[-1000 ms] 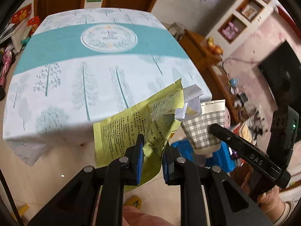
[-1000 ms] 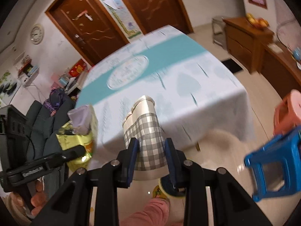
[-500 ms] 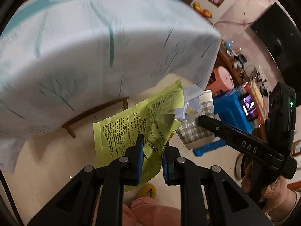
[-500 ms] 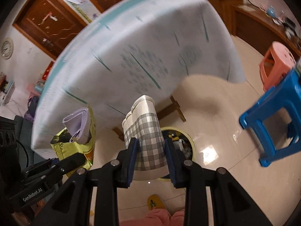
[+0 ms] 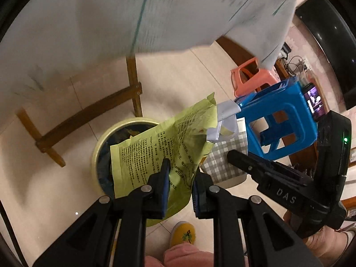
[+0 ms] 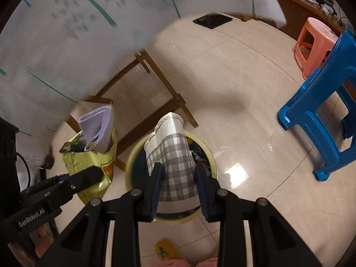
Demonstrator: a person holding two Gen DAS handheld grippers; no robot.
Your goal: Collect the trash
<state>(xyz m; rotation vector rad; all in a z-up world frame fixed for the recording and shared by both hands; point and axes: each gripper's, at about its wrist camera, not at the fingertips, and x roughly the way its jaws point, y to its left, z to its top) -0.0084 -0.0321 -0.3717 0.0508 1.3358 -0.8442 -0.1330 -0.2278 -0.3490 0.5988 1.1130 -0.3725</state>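
Gripping the yellow-green packet [image 5: 155,153] in the left gripper [image 5: 180,178], blue pads pinching its lower edge, with a folded white paper [image 6: 98,126] tucked loose into the packet's open top. Hanging over the left part of the round yellow-rimmed bin [image 5: 98,146] on the floor, near the table's wooden legs [image 5: 133,84], under the overhanging tablecloth [image 5: 155,11].

Risking, on this left side: the folded paper sliding out ahead of the packet and landing on the tiles beside the bin, since nothing is clamping it. Risking too the wide, light sheet fluttering or draping across the rim instead of dropping in, being broader than the bit of opening beneath it.

Moving right: clamping the grey checked paper cup [image 6: 171,160] in the right gripper [image 6: 178,178], fingers pressing both sides of its wall, white mouth pointing away, right above the bin's opening [image 6: 207,149]. Looking like two stacked cups, so possibly separating on release, one bouncing off the rim. Squeezing a thin wall, so possibly sticking to a pad rather than falling free.

Crowding between the two tools: both hovering close together over one small bin, so possibly knocking into each other, or nudging the bin, if letting go at once.

Farther right: blue stool [image 6: 316,120] and pink stool [image 6: 313,42] standing well apart from the bin, posing little trouble.
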